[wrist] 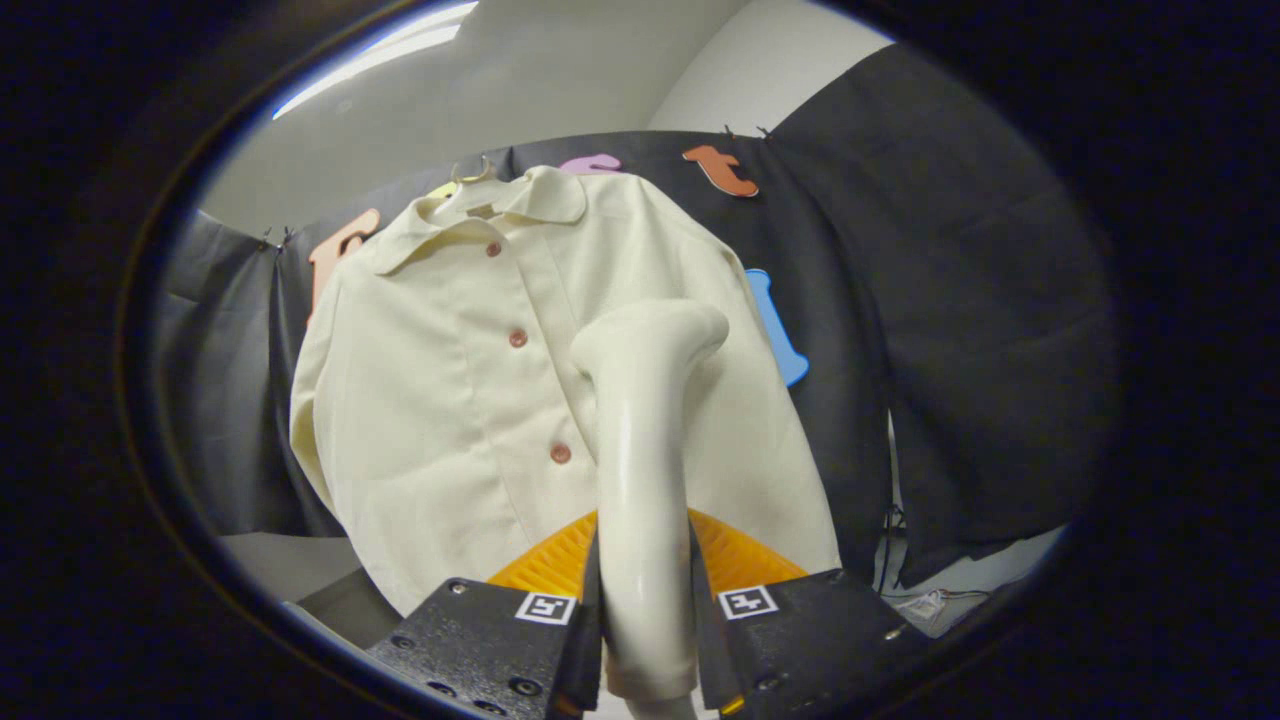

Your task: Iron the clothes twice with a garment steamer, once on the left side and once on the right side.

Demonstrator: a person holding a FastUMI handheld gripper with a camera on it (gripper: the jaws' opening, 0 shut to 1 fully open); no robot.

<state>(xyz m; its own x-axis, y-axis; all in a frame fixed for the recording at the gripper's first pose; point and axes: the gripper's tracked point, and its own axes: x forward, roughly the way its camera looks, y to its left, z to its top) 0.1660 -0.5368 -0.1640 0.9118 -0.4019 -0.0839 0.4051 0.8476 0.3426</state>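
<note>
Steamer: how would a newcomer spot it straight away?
Start at the cream button-front shirt hanging on the black cloth wall. In front of it rises a glossy cream plastic garment steamer, gripped by the claw. Its smooth curved head sets it apart from the fabric.

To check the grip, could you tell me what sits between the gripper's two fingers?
The garment steamer handle, gripped by both fingers in the gripper view, its head against the shirt.

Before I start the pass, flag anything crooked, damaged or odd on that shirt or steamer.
Nothing stands out. The cream shirt hangs buttoned on its hanger against the black cloth. The tool is shut on the steamer handle, whose head rises just ahead of the fingers.
</note>
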